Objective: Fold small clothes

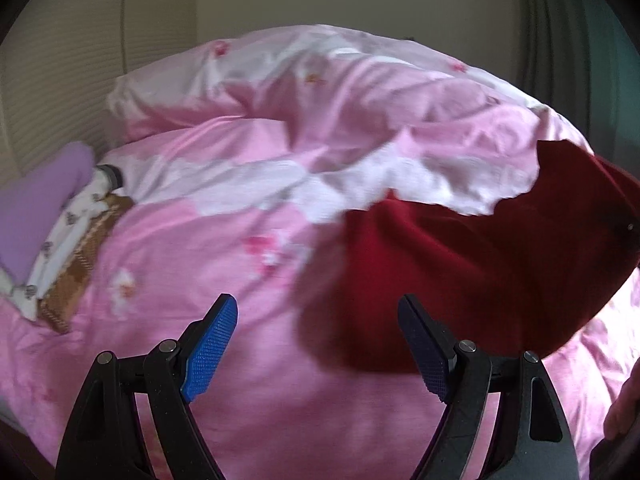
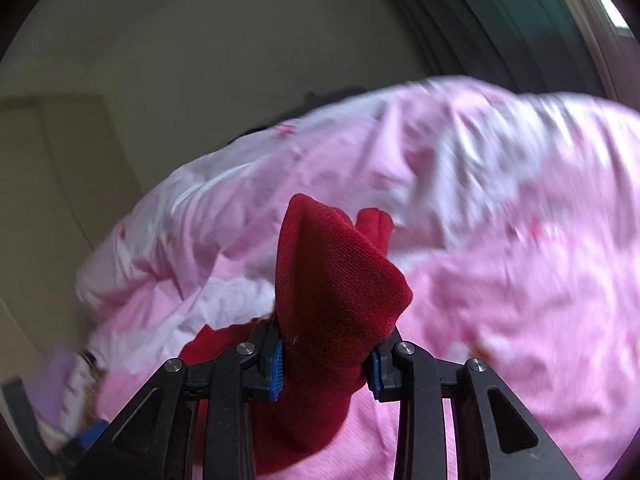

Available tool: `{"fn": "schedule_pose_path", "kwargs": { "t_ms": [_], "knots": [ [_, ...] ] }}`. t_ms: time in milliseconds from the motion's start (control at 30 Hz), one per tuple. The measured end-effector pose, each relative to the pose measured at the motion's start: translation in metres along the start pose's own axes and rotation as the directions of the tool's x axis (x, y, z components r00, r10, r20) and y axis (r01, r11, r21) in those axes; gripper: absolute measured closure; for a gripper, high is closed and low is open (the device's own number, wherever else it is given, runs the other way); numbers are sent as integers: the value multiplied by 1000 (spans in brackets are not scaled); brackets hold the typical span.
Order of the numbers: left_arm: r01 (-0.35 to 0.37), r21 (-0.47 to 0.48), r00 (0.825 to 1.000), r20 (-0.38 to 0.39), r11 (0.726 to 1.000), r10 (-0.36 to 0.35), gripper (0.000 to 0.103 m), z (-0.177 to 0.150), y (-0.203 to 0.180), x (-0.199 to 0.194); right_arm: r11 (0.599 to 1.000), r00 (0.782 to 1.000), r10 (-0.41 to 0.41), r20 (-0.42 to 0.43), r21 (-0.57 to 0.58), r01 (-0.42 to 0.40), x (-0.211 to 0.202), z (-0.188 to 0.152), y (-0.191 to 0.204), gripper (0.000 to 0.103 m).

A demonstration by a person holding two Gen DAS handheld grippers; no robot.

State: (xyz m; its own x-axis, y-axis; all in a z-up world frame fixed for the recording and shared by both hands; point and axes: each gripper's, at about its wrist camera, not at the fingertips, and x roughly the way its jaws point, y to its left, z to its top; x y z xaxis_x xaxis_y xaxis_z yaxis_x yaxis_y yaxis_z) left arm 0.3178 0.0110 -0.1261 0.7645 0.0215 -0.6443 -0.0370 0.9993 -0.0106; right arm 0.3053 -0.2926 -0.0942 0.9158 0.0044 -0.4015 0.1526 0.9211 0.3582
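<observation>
A dark red knit garment [image 1: 472,264] hangs lifted above the pink bedding, to the right in the left wrist view. My left gripper [image 1: 318,310] is open and empty, low over the bed, with the garment's lower edge just beyond its right finger. My right gripper [image 2: 326,354] is shut on a bunched fold of the red garment [image 2: 332,280], which sticks up between the blue pads and hangs down below them.
A rumpled pink and white duvet [image 1: 280,152] covers the bed. A pile of clothes, lilac [image 1: 36,208] and white with a brown knit piece [image 1: 80,264], lies at the left. A beige wall and green curtain [image 2: 480,12] stand behind.
</observation>
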Motion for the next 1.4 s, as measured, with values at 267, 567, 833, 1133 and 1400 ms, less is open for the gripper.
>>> {"fn": "schedule_pose_path", "kwargs": {
  "t_ms": [267,567,833,1133,1400],
  "knots": [
    [-76,-161,997,4,984,78,21,13,96,-7,922,997,-71,37,-380,79,14,-34,119,70],
    [-179,-177,983,10,968,184,21,29,173,-24,575,976,-211,49,-801,164,48,-125,230,71],
    [-169,-203,986,-23,964,168,21,15,203,-19,406,973,-228,-24,-911,72,51,-190,253,70],
    [-124,-188,992,-59,974,115,21,9,191,-12,377,975,-219,-49,-926,38,54,-203,250,58],
    [-102,-156,995,-22,983,100,21,28,170,-27,452,995,-79,-57,-892,-16,13,-178,245,30]
  ]
}}
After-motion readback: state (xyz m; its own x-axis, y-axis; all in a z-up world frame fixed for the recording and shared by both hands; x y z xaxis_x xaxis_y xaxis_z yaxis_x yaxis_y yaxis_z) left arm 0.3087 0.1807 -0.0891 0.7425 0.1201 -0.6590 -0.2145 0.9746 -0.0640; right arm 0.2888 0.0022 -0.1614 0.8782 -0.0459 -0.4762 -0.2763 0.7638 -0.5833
